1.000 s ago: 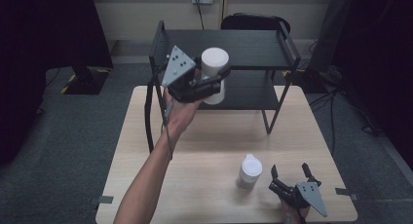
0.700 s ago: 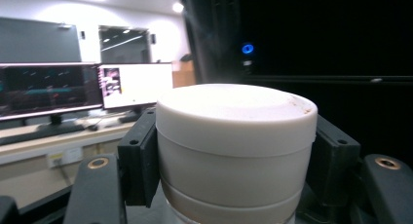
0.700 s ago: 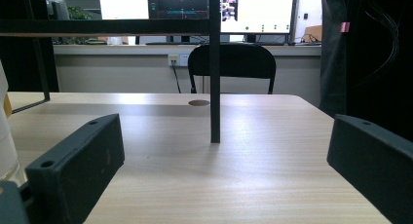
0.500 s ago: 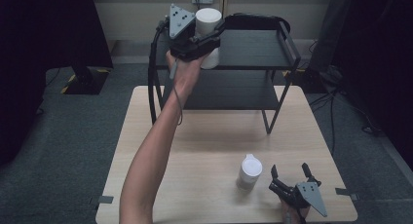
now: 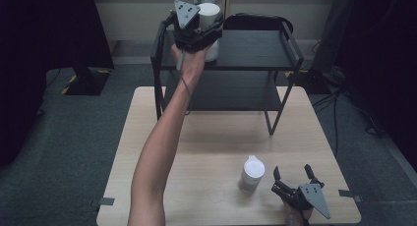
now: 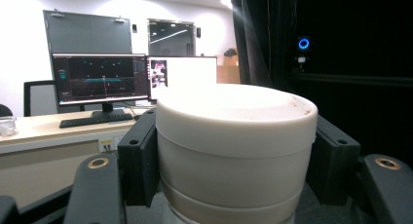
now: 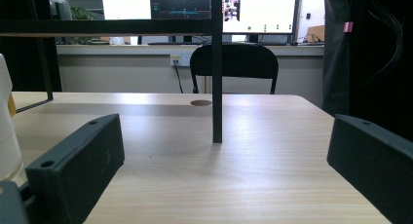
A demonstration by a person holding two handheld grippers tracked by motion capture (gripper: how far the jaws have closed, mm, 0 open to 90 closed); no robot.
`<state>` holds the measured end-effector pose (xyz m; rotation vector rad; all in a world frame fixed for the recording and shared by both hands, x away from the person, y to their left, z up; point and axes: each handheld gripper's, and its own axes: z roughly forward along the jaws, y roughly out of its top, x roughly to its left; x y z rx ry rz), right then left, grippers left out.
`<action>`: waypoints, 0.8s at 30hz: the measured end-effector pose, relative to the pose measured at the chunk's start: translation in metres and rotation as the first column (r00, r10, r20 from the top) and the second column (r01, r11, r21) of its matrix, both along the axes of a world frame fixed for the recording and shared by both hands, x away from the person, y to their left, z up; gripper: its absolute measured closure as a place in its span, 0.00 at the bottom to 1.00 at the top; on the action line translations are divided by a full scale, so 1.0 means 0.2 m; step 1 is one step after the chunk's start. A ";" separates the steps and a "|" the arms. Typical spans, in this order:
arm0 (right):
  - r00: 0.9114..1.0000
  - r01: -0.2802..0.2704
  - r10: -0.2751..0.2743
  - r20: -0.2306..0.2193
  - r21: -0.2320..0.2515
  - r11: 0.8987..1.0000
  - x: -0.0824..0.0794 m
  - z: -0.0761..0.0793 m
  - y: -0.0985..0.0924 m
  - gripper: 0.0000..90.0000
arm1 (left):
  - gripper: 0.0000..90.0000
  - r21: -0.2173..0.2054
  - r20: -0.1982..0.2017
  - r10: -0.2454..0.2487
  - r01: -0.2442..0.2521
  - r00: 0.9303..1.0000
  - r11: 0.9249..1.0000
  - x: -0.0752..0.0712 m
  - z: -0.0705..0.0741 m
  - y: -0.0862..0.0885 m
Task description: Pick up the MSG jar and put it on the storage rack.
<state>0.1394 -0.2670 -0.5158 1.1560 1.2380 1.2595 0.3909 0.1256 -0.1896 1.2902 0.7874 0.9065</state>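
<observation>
White lidded canister point(image 5: 209, 20), upright, clamped in your left gripper point(image 5: 199, 32) and held up over the left end of the black shelf rack's top shelf point(image 5: 255, 49). Can't tell whether its base touches the shelf. In the left gripper view both black pads point(image 6: 139, 163) press flat on the canister's point(image 6: 234, 151) sides just under the lid rim, so that tong is closed on it. Your left arm point(image 5: 162, 137) stretches out across the wooden table point(image 5: 211, 137) to reach the rack.

Second white container point(image 5: 252, 173), lidded, stands on the table near the front edge, just beside your right gripper point(image 5: 293, 175). That gripper rests low at the table's front right corner, jaws spread wide, nothing between them. Right gripper view: pads point(image 7: 80, 168) well apart, bare tabletop point(image 7: 219, 170) between them, one rack leg point(image 7: 217, 68) straight ahead, the white container's edge point(image 7: 7, 131) at far left, a black chair point(image 7: 234, 63) beyond the table.
</observation>
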 end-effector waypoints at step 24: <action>1.000 0.002 -0.002 0.000 0.000 1.000 0.00 0.00 0.00 0.00 | 0.24 -0.027 -0.061 0.070 -0.072 0.996 0.997 -0.01 0.04 -0.04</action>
